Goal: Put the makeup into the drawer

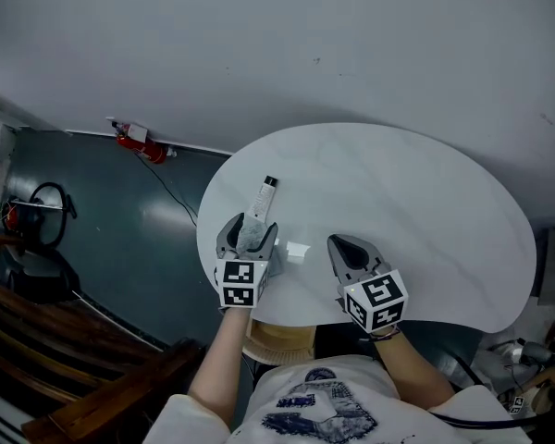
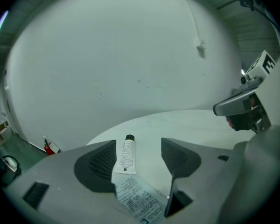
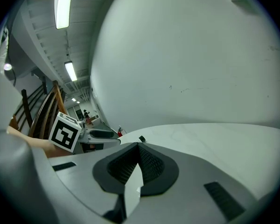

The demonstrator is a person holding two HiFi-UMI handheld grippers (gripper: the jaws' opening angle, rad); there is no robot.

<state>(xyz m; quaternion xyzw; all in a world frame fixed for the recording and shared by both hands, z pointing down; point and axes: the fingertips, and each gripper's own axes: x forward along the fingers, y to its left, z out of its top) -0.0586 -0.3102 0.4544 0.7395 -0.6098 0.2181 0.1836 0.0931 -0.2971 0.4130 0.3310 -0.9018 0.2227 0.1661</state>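
Makeup – a white tube with a black cap – lies flat on the table near its left edge, cap pointing to the far edge. Your left gripper sits at the near-left edge with its jaws spread wide. The tube's near end lies between them, closer to the left jaw, and neither pad presses on it. From that gripper's own view the tube runs straight ahead between the two dark pads, and a printed sheet shows below its near end. You can't tell from here whether that sheet lies on the table or rides on the gripper.

Your right gripper hovers at the near edge, well to the right of the tube, jaws pressed together with nothing between them. A small white block rests on the table between your two grippers, just beside the left one.
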